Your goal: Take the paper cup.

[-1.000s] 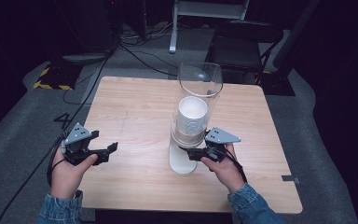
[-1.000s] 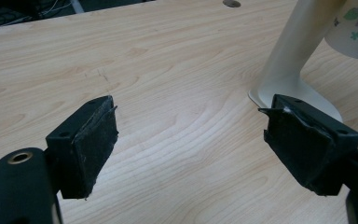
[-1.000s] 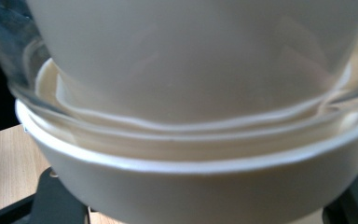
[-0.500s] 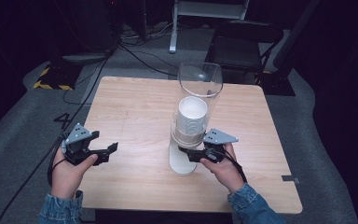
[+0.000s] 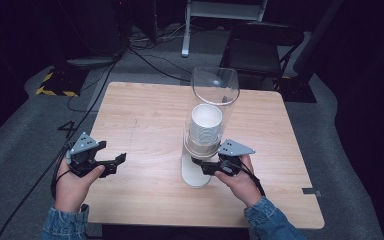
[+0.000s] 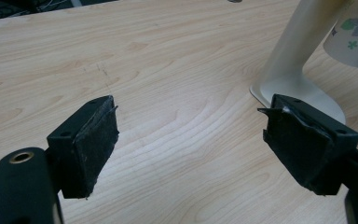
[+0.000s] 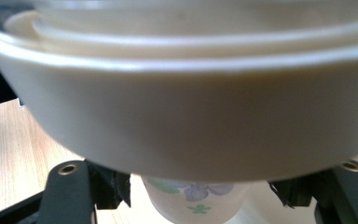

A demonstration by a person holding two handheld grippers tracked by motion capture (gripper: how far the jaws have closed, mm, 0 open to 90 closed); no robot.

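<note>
- Hanging from the bottom of a cup dispenser (image 5: 200,145) at the middle of the table (image 5: 145,115), a flower-printed paper cup (image 7: 193,198) sits between the fingers of the right gripper (image 5: 206,167). The fingers have just been closing, and the black pads (image 7: 114,189) now stand against the cup's sides, gripping it.
- Right above the cup, the dispenser's cream collar (image 7: 182,116) overhangs the fingers and hides the cup's upper part in the right gripper view.
- A clear tube (image 5: 214,89) tops the dispenser, with a white stack of cups (image 5: 206,122) showing inside it.
- The dispenser's cream base (image 6: 303,95) rests on the table just beneath the cup.
- The left gripper (image 5: 111,162) is held well to the left of the dispenser, over bare wood, its fingers (image 6: 88,144) spread wide with nothing between them.
</note>
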